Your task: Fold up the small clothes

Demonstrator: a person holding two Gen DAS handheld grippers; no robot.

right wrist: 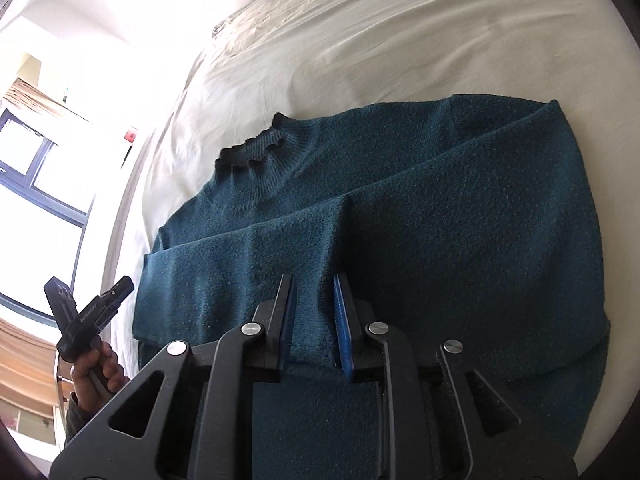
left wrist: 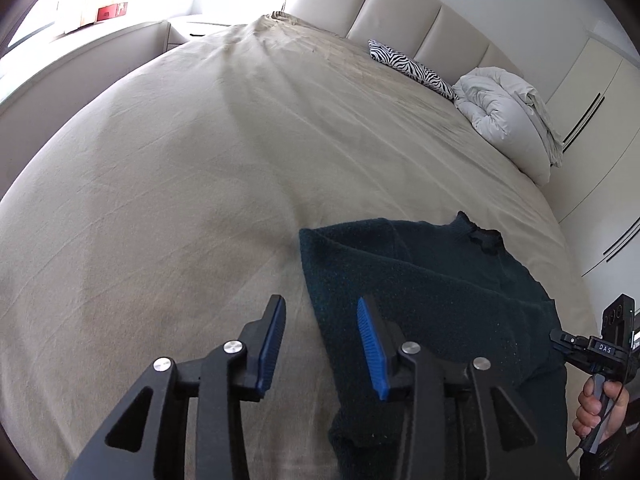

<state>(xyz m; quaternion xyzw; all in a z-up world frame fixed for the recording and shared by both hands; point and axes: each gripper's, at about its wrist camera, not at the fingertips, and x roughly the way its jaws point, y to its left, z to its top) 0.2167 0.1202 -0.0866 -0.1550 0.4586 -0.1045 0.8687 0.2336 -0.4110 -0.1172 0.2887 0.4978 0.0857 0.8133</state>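
Folding in progress: teal sweater (right wrist: 400, 220) lies on the bed (left wrist: 180, 180), near edge, one sleeve already laid across the body; further folds remain. Our right gripper (right wrist: 314, 316) pinches a sleeve fold, low over it. Our left gripper (left wrist: 320, 344) hovers released, beside the sweater's left edge.

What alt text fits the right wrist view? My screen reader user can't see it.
The right gripper pinches a fold of a teal sweater spread on a beige bed. The left gripper is held at lower left, near bright windows.
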